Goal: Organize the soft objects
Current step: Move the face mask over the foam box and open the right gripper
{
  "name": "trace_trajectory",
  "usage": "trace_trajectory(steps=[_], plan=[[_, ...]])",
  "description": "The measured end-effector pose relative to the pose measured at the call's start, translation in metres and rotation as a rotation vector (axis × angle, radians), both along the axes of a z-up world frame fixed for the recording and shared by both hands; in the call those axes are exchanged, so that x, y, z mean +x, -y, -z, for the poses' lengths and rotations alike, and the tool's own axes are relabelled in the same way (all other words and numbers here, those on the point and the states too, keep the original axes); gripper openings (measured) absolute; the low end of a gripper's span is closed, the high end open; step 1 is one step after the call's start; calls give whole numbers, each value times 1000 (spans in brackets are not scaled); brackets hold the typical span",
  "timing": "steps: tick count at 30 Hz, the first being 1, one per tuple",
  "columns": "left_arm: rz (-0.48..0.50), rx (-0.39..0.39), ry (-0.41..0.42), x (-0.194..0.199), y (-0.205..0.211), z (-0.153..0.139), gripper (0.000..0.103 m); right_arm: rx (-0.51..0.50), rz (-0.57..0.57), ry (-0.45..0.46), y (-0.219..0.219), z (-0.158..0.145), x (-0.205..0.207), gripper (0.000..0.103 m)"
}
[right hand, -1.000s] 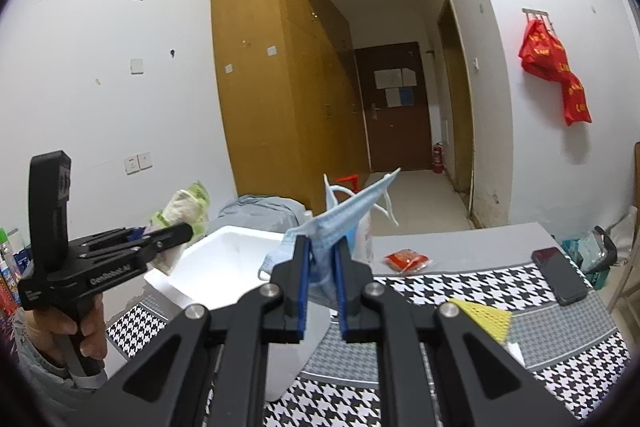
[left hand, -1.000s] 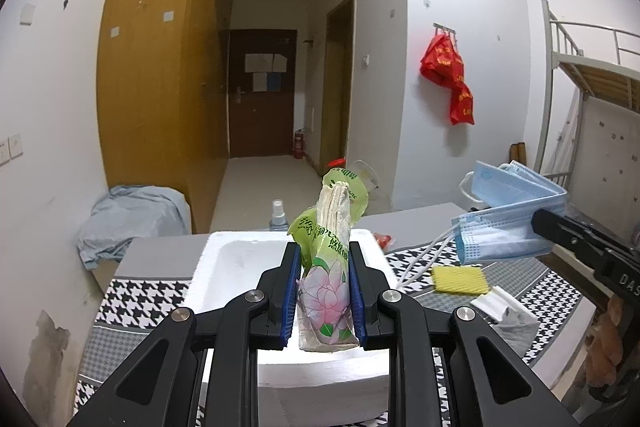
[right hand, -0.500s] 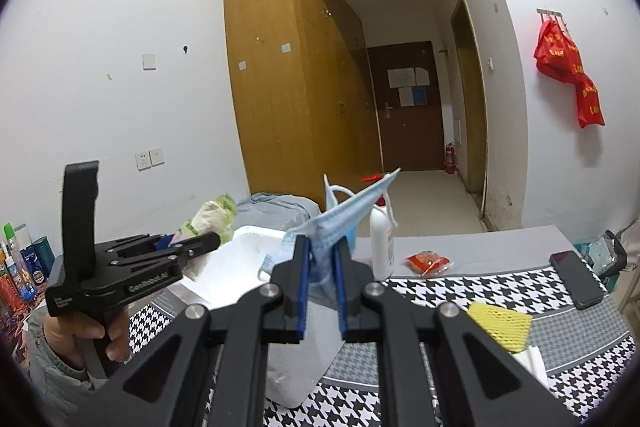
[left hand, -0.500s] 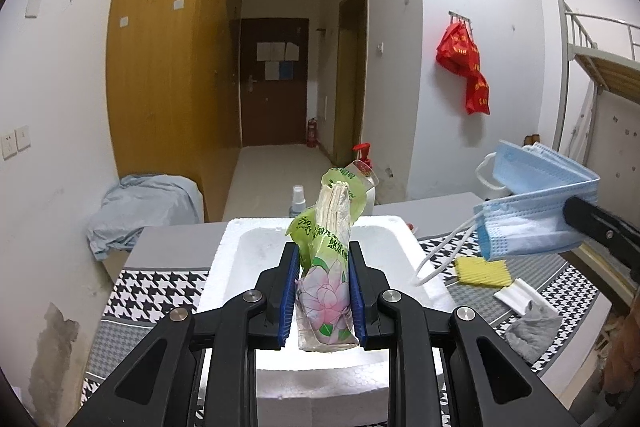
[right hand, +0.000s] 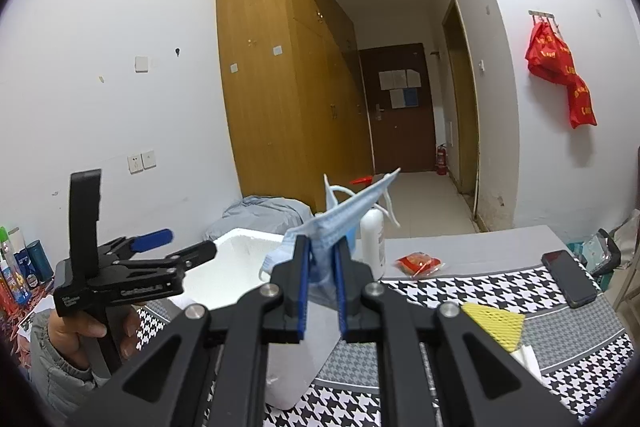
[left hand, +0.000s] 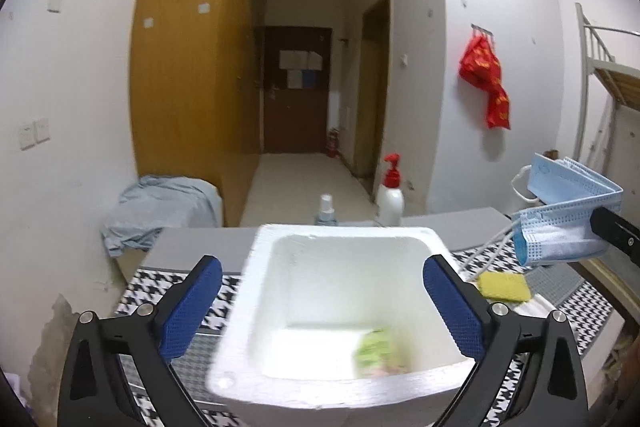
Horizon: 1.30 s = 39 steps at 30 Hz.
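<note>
A white foam box stands on the houndstooth table; it also shows in the right wrist view. A green tissue pack lies blurred at the box's bottom right. My left gripper is open and empty, its jaws wide apart above the box; it also shows in the right wrist view. My right gripper is shut on blue face masks, held in the air right of the box; the masks also show in the left wrist view.
A yellow sponge and a white folded cloth lie right of the box. A red-pump bottle and a small spray bottle stand behind it. A red packet and a phone lie further right.
My left gripper has opened and let go of the green tissue pack, which has dropped into the foam box. The right gripper still holds the masks, nearly unmoved.
</note>
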<state>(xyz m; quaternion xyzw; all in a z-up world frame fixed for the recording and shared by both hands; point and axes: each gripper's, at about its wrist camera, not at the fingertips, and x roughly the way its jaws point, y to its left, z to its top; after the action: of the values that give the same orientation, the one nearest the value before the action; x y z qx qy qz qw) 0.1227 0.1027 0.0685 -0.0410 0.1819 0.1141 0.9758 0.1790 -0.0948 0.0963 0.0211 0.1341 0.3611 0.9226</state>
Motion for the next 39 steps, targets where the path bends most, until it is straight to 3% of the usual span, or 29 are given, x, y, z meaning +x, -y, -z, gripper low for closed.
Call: trace_trajectory(steps=[22,39], plan=[[-155,4,35,-49,-34,-2,102,-19,-124,-1,-54,1,2,15],[-176,10,52,-72,-39,10,102,-78,-189,-46,-97,8,5,17]])
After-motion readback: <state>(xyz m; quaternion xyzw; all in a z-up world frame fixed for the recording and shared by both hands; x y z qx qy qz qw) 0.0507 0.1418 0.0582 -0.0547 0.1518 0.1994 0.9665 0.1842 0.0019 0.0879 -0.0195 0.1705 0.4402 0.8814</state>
